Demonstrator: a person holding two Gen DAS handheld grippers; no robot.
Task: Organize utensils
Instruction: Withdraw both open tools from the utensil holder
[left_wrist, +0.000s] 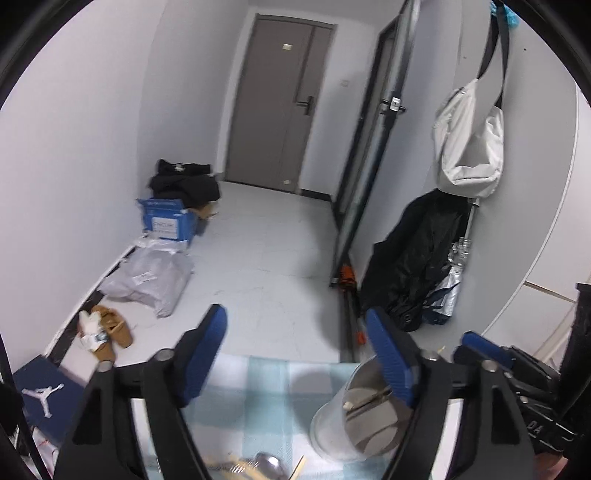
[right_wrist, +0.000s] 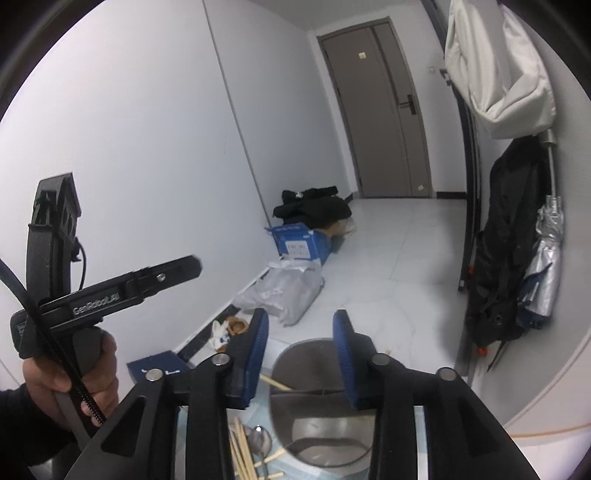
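A metal utensil holder (left_wrist: 354, 417) stands on a light blue checked cloth (left_wrist: 258, 402); it also shows in the right wrist view (right_wrist: 317, 417), with a divider inside. My left gripper (left_wrist: 295, 354) is open and empty, its right finger at the holder's rim. My right gripper (right_wrist: 301, 354) is open and empty, above the holder's near rim. Wooden chopsticks (right_wrist: 242, 450) and a metal spoon (right_wrist: 258, 439) lie on the cloth left of the holder. The spoon (left_wrist: 271, 467) and chopsticks (left_wrist: 221, 463) show at the bottom of the left wrist view.
The floor beyond holds a blue box (left_wrist: 168, 221), black clothes (left_wrist: 184, 182), a grey plastic bag (left_wrist: 147, 280) and tan shoes (left_wrist: 110, 332). A dark jacket (left_wrist: 410, 258) and umbrella (right_wrist: 543, 266) hang at the right wall. The left gripper's body (right_wrist: 103, 295) is at the left.
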